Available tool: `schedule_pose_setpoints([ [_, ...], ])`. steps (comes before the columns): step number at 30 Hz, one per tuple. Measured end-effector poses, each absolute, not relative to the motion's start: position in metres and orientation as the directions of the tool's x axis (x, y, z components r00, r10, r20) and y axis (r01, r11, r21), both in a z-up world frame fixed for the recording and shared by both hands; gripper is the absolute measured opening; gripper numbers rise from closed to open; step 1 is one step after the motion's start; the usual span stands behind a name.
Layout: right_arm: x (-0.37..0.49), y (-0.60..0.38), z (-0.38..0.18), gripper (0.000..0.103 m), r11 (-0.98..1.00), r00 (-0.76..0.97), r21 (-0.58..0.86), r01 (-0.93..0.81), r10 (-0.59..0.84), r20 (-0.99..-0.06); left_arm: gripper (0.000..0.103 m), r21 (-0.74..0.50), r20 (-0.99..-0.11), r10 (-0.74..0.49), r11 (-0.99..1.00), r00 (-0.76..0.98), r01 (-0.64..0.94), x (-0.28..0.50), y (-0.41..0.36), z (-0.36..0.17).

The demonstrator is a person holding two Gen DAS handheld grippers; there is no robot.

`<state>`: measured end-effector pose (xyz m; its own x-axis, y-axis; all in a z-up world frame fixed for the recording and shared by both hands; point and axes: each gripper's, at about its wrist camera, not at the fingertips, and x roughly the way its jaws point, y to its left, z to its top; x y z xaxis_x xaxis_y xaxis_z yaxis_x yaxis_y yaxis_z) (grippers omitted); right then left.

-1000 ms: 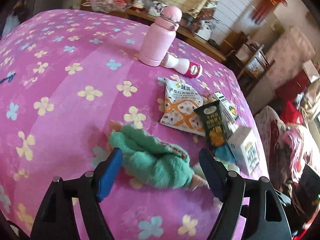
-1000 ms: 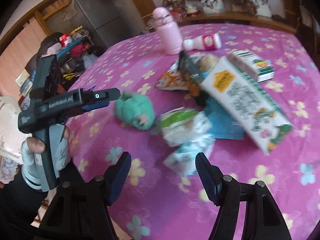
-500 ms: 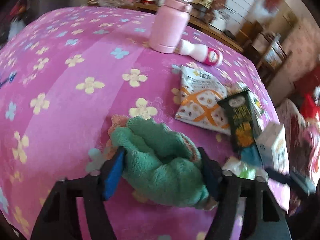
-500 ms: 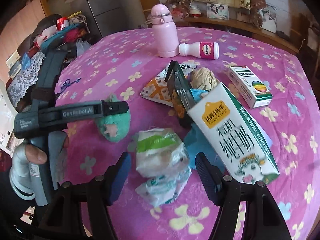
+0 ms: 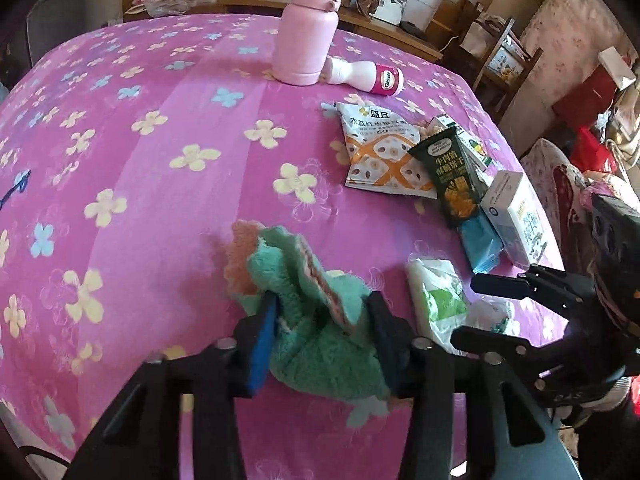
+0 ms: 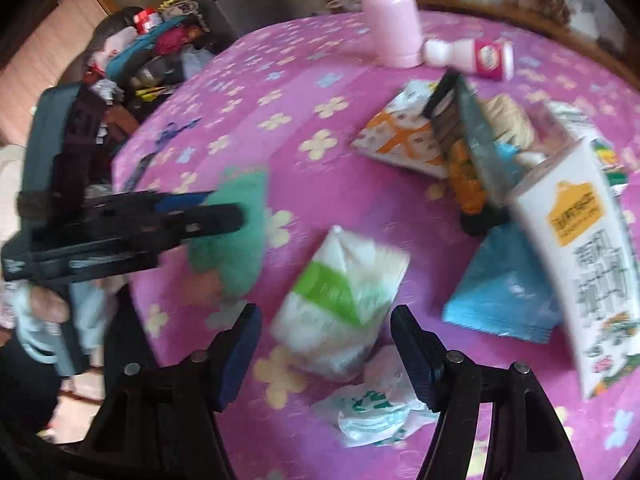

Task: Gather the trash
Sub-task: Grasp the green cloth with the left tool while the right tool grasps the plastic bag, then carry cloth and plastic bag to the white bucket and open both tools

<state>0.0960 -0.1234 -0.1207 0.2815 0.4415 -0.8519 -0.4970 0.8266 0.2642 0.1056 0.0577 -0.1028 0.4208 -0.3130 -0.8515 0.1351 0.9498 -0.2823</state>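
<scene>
1. Since the earlier frame, the left gripper (image 5: 324,338) has been closing its jaws, and now they squeeze the fluffy green towel (image 5: 320,320), bunched on the pink flowered tablecloth (image 5: 140,200).
2. The right gripper (image 6: 326,346) has moved closer; its jaws stand apart around the white-green plastic packet (image 6: 340,304), not touching.

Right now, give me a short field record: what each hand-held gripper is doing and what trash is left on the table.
left hand-held gripper: jaws have just been closing, pads pressed on the green cloth
right hand-held gripper: open, above the white-and-green packet, not touching it
nearby trash: milk carton, blue packet, dark snack wrapper
upright: pink bottle
surface: pink flowered tablecloth
</scene>
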Motion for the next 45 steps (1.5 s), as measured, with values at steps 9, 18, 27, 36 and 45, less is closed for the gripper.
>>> schedule_pose_setpoints([
  [9, 0.099, -0.104, -0.133, 0.071, 0.871, 0.317, 0.202, -0.447, 0.365, -0.875, 0.075, -0.343, -0.837, -0.313, 0.939, 0.449, 0.014, 0.102, 0.066, -0.120],
  [18, 0.084, -0.109, -0.128, 0.041, 0.876, 0.407, 0.185, -0.445, 0.382, -0.830, 0.048, -0.358, -0.797, -0.329, 0.933, 0.506, 0.043, 0.094, 0.060, -0.116],
  [27, 0.050, -0.144, -0.084, 0.041, 0.848, 0.462, 0.290, -0.444, 0.494, -0.737, 0.046, -0.309, -0.766, -0.325, 0.943, 0.555, 0.125, 0.071, 0.040, -0.075],
  [36, 0.020, -0.205, -0.054, 0.040, 0.885, 0.560, 0.284, -0.368, 0.455, -0.692, 0.046, -0.286, -0.719, -0.396, 0.918, 0.571, 0.276, 0.059, -0.024, -0.033],
  [45, -0.007, -0.293, -0.057, 0.040, 0.947, 0.627, 0.242, -0.214, 0.322, -0.710, 0.046, -0.271, -0.702, -0.479, 0.864, 0.527, 0.424, 0.058, -0.116, -0.014],
])
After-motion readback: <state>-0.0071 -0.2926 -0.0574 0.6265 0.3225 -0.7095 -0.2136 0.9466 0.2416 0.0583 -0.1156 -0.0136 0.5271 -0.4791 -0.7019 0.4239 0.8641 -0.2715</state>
